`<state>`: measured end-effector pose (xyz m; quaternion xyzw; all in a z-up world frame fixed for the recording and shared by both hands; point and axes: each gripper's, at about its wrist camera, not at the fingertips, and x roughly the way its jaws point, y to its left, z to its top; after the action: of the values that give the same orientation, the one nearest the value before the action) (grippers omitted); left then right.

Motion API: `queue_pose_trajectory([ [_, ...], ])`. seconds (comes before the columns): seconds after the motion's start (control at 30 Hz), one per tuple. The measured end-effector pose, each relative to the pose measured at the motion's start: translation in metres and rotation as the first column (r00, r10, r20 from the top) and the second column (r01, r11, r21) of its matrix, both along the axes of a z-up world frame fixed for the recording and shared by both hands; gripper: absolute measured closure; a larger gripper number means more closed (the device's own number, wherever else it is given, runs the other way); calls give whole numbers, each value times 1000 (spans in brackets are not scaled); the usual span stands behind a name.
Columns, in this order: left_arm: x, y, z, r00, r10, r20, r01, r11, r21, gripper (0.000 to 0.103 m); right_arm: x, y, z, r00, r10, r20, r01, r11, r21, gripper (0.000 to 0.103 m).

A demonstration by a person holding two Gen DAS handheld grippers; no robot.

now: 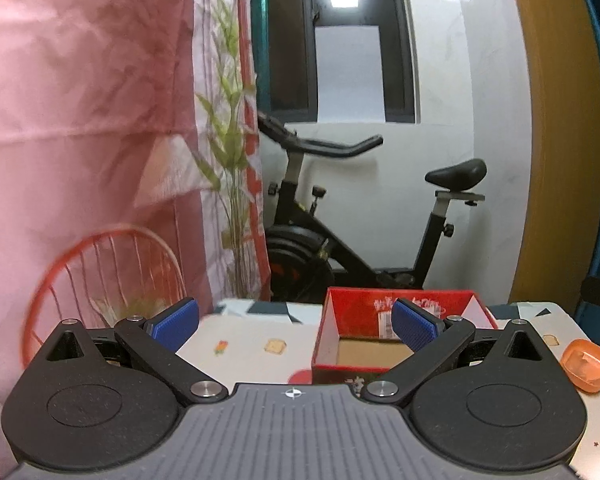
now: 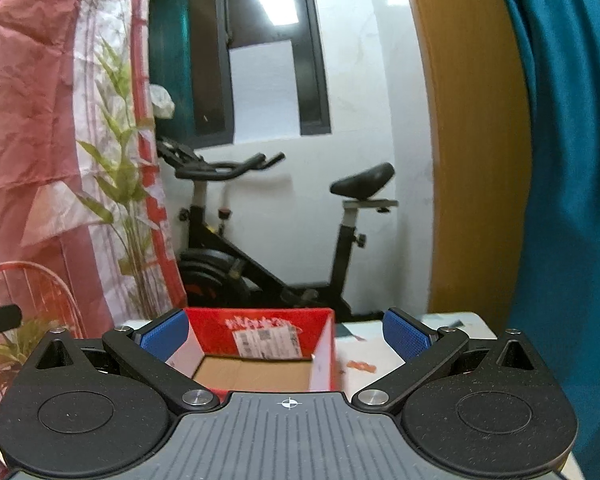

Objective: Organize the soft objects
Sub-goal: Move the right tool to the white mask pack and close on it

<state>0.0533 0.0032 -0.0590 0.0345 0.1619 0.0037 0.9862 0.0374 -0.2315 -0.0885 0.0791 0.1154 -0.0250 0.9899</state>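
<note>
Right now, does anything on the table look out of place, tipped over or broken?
Nothing stands out. The red box sits upright and open on the table, with no soft object visible inside. An orange item lies beside it. Both tools are open and hold nothing.

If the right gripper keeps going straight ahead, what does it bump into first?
Probably the red box. The right gripper is open and empty, and the box's open top sits right between its fingers, just ahead. Exact depth is hard to judge, but nothing else shows in between.

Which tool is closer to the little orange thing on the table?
Left. The orange case lies just right of the left tool, beside its right finger. The right tool faces the red box; the case isn't in its view.
</note>
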Motion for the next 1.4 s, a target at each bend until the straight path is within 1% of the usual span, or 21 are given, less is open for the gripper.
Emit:
queue_pose_trajectory([
  [0.07, 6, 6, -12, 1000, 2, 18, -2, 999, -46, 0, 8, -1, -17, 1000, 3, 19, -2, 1000, -8, 0],
  [0.1, 9, 8, -19, 999, 9, 31, -7, 998, -63, 0, 13, -1, -24, 1000, -2, 14, 2, 1000, -11, 0],
  [0.17, 16, 8, -30, 999, 19, 26, -18, 998, -63, 0, 24, -2, -39, 1000, -10, -18, 10, 1000, -8, 0],
  [0.27, 31, 1, -47, 999, 34, -25, -34, 999, 4, 0, 42, -7, -62, 996, 9, -88, -6, 999, 37, 0],
  [0.33, 40, -1, -58, 997, 47, -58, -45, 998, 36, 0, 51, -10, -77, 991, 38, -127, -29, 997, 70, 0],
  [0.43, 56, -4, -74, 990, 64, -130, -54, 995, 79, 0, 65, -10, -97, 981, 11, -193, -2, 999, 45, 0],
  [0.47, 58, -4, -80, 988, 67, -139, -54, 994, 97, 0, 70, -11, -104, 977, 4, -214, 4, 999, 37, 0],
  [0.53, 61, -6, -91, 984, 77, -160, -55, 989, 137, 0, 77, -12, -117, 968, -6, -252, 17, 999, 39, 0],
  [0.63, 71, -6, -102, 975, 96, -202, -64, 985, 161, 0, 86, -18, -137, 959, -4, -283, 23, 998, 62, 0],
  [0.7, 74, -3, -106, 967, 112, -229, -79, 986, 147, 0, 89, -20, -147, 955, -2, -298, 22, 998, 64, 0],
  [0.8, 86, 10, -113, 953, 101, -286, -83, 994, 74, 0, 92, -25, -162, 944, 0, -331, 27, 997, 76, 0],
  [0.87, 90, 13, -119, 950, 87, -299, -76, 996, 47, 0, 93, -27, -169, 942, -6, -335, 29, 997, 65, 0],
  [0.97, 93, 11, -126, 948, 71, -311, -58, 997, 52, 0, 95, -28, -175, 942, 13, -334, 7, 998, 58, 0],
  [1.0, 94, 11, -128, 947, 60, -315, -49, 998, 40, 0, 96, -28, -178, 942, 24, -336, -2, 998, 65, 0],
  [1.1, 98, 16, -131, 940, 38, -338, -51, 998, -32, 0, 101, -31, -185, 929, 50, -367, -17, 996, 91, 0],
  [1.17, 101, 16, -132, 938, 49, -343, -63, 998, -29, 0, 103, -33, -189, 922, 57, -384, -18, 994, 104, 0],
  [1.23, 101, 11, -132, 939, 66, -337, -68, 998, 6, 1, 104, -37, -192, 920, 59, -387, -17, 994, 111, 0],
  [1.3, 101, 6, -132, 939, 71, -336, -61, 997, 38, 5, 106, -41, -195, 918, 67, -392, -19, 992, 125, 0],
  [1.37, 102, 6, -132, 936, 44, -349, -43, 999, 12, 9, 108, -44, -199, 910, 87, -405, -24, 987, 158, 0],
  [1.4, 102, 6, -133, 933, 33, -359, -39, 999, -9, 9, 109, -45, -202, 905, 96, -415, -26, 985, 172, 1],
])
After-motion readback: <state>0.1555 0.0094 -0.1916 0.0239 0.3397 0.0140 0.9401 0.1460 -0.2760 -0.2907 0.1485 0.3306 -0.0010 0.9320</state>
